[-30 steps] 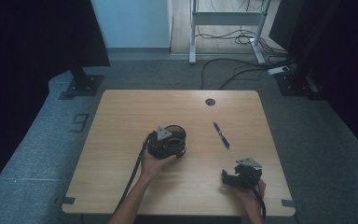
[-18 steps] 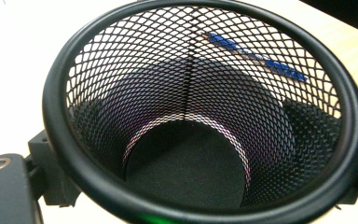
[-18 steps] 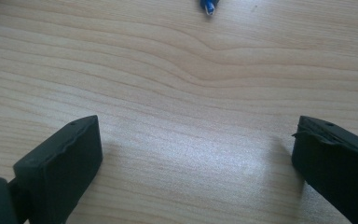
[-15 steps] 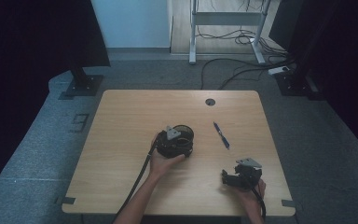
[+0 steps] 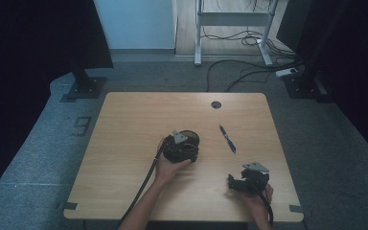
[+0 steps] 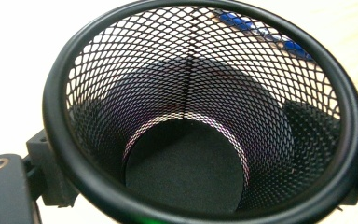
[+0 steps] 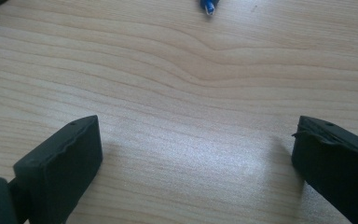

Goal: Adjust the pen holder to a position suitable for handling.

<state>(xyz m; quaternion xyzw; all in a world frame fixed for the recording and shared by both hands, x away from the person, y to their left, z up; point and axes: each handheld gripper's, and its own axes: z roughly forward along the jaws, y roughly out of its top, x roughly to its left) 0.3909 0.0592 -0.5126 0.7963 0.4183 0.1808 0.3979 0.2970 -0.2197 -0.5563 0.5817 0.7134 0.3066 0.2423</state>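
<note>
Inside left gripper view, mesh cup's (image 6: 186, 182) black base, blue pen (image 6: 261, 32) beyond

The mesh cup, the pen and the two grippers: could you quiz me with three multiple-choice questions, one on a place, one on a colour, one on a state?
1. Where does the pen lie on the table?
A. inside the mesh cup
B. flat on the wood, right of the mesh cup
C. between the right gripper's jaws

2. What colour is the mesh cup?
A. black
B. white
C. red

3. How do the right gripper's jaws stand?
A. shut on the pen
B. shut on the cup
C. wide apart with nothing between them

Answers: 1 B, the high view shows it beside the cup; 2 A, black wire and rim; 3 C, bare wood shows between them.
</note>
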